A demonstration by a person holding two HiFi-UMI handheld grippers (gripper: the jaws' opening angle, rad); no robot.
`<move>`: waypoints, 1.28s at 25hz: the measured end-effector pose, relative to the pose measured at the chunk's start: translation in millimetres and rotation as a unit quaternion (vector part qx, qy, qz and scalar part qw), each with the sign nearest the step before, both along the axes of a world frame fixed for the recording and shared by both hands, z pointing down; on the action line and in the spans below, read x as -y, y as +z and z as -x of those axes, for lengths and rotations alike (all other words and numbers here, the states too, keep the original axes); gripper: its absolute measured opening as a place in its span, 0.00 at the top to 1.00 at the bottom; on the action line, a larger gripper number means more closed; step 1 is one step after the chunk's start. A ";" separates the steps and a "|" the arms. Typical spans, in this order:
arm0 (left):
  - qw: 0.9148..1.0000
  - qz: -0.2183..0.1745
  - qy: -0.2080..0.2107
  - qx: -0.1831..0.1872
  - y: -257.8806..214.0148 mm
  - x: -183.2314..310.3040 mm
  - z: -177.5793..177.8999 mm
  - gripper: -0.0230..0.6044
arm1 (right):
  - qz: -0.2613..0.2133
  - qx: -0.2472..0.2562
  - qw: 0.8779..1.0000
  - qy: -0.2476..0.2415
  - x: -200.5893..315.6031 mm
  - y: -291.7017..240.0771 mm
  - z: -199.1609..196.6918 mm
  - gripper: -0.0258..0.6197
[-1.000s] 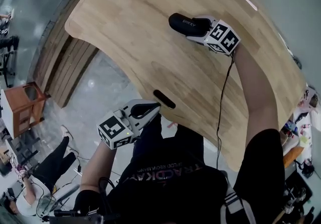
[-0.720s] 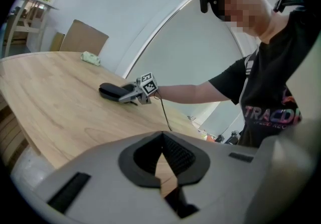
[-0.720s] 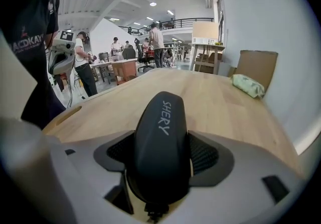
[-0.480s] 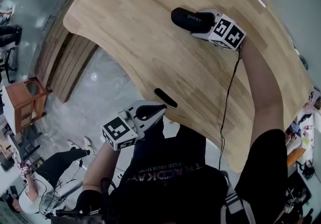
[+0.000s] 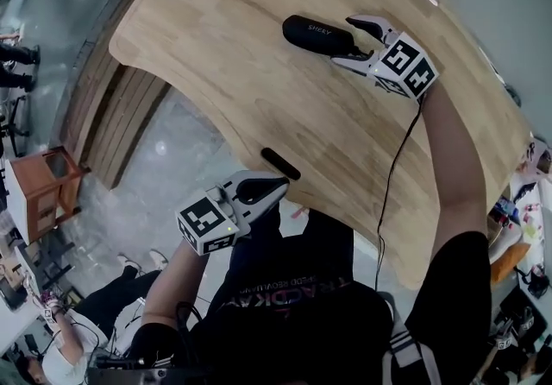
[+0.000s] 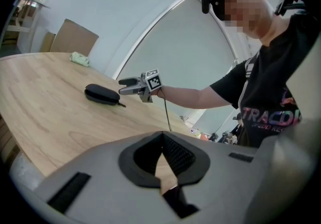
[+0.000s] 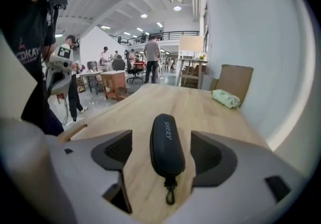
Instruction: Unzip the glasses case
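The black glasses case (image 5: 316, 34) lies flat on the wooden table (image 5: 224, 38), zipped, with its zipper pull and clip (image 7: 170, 194) trailing toward my right gripper. My right gripper (image 5: 345, 40) straddles the case's near end. Its jaws have just been opening and now stand wide on either side, with the pads (image 7: 114, 151) clear of the case (image 7: 166, 140). My left gripper (image 5: 269, 188) is shut and empty, and hovers off the table's front edge near my body. In the left gripper view the case (image 6: 102, 93) and the right gripper (image 6: 122, 86) show far across the table.
A green cloth pouch (image 7: 225, 98) and a cardboard box (image 7: 235, 80) sit at the table's far end. A dark slot (image 5: 280, 164) cuts the near edge. The right gripper's cable (image 5: 392, 167) runs back along my arm. People and furniture stand beyond the table.
The right gripper's jaws have spread away from the case's end and the gripper has drawn back a little. The left gripper has stayed where it was.
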State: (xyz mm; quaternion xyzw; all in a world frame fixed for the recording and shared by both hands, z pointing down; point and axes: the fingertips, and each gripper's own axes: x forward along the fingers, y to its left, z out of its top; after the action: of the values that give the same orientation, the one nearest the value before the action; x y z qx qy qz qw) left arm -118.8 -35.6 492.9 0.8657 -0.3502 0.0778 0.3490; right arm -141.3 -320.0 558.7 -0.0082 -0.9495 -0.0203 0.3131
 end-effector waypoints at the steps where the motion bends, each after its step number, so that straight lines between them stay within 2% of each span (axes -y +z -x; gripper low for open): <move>1: 1.000 -0.001 0.003 -0.001 -1.1 -0.1 -2.1 0.94 | 0.012 0.018 0.999 0.027 0.3 -12.4 -9.0 0.43; 2: 1.000 0.000 0.004 -0.002 -2.1 0.5 -3.9 0.94 | 0.026 0.038 0.997 0.059 1.0 -24.1 -18.4 0.74; 3: 1.000 0.000 0.006 -0.005 -3.7 2.0 -5.8 0.94 | 0.043 0.058 0.993 0.091 0.8 -34.7 -27.6 0.93; 6: 1.000 -0.007 0.018 -0.006 -13.1 5.2 -13.7 0.94 | 0.094 0.103 0.978 0.156 -13.6 -60.3 -52.2 0.93; 9: 0.999 -0.014 0.029 -0.004 -23.5 7.3 -20.0 0.94 | 0.109 0.127 0.961 0.222 -34.9 -80.6 -74.0 0.93; 12: 0.999 -0.010 0.035 -0.023 -34.0 6.9 -26.1 0.94 | 0.125 0.157 0.937 0.288 -69.3 -99.4 -92.0 0.93; 15: 0.998 -0.021 0.045 -0.026 -46.0 3.8 -30.1 0.94 | 0.143 0.185 0.916 0.325 -115.3 -119.0 -101.6 0.93; 17: 0.997 -0.030 0.056 -0.036 -55.7 3.6 -33.3 0.94 | 0.146 0.201 0.908 0.338 -143.2 -132.9 -105.2 0.93; 20: 0.995 -0.044 0.073 -0.047 -67.9 1.6 -39.9 0.94 | 0.137 0.206 0.907 0.341 -181.5 -149.7 -108.6 0.93; 28: 0.996 -0.058 0.064 -0.016 -86.8 -7.9 -37.4 0.94 | 0.139 0.238 0.894 0.353 -260.8 -183.0 -118.6 0.93; 32: 0.996 -0.074 0.058 0.000 -95.5 -12.4 -36.7 0.94 | 0.150 0.229 0.900 0.340 -287.0 -175.8 -114.3 0.93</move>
State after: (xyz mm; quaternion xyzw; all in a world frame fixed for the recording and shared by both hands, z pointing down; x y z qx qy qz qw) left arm -82.0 -23.1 397.3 0.9081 -0.3038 0.0716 0.2792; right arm -27.0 -33.0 383.0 0.2731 -0.9316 0.2292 0.0702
